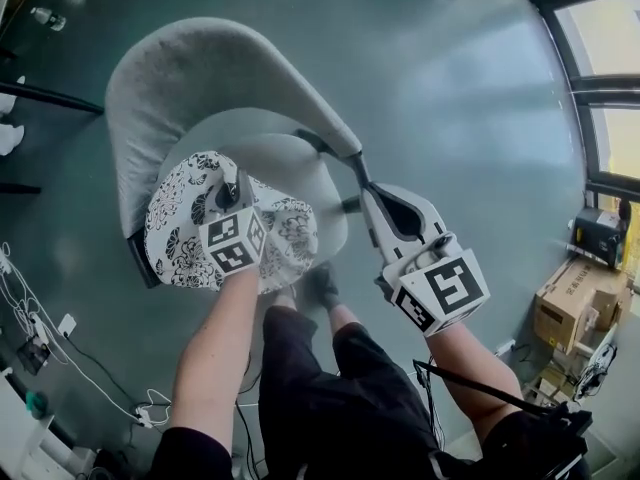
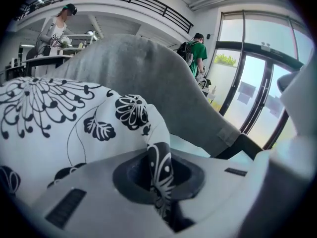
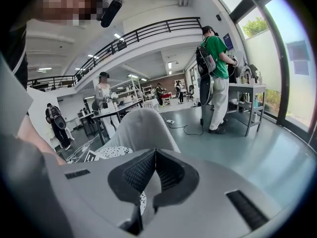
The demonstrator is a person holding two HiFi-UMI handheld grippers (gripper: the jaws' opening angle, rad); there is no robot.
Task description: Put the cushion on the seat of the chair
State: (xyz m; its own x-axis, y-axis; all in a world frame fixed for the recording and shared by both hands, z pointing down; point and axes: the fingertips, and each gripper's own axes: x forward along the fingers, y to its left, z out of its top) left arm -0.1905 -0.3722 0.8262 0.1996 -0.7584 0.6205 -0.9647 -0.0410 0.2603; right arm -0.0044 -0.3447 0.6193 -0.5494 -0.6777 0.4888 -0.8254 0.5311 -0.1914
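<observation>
The cushion (image 1: pixel 180 230) is white with a black flower print. It hangs over the front left of the grey chair (image 1: pixel 190 78), partly covering the pale seat (image 1: pixel 295 163). My left gripper (image 1: pixel 235 190) is shut on a fold of the cushion's near edge; in the left gripper view the printed fabric (image 2: pixel 159 170) is pinched between the jaws, with the chair back (image 2: pixel 163 83) behind. My right gripper (image 1: pixel 360 176) is by the right end of the chair back, apart from the cushion. Its jaws (image 3: pixel 155 155) meet at the tips with nothing held. Chair (image 3: pixel 141 125) and cushion (image 3: pixel 106 152) lie beyond.
Cardboard boxes (image 1: pixel 570 308) stand on the floor at the right near the windows. Cables and a power strip (image 1: pixel 40 338) lie at the left. My legs in black trousers (image 1: pixel 320 388) are just in front of the chair. People and a table (image 3: pixel 250 88) are farther off.
</observation>
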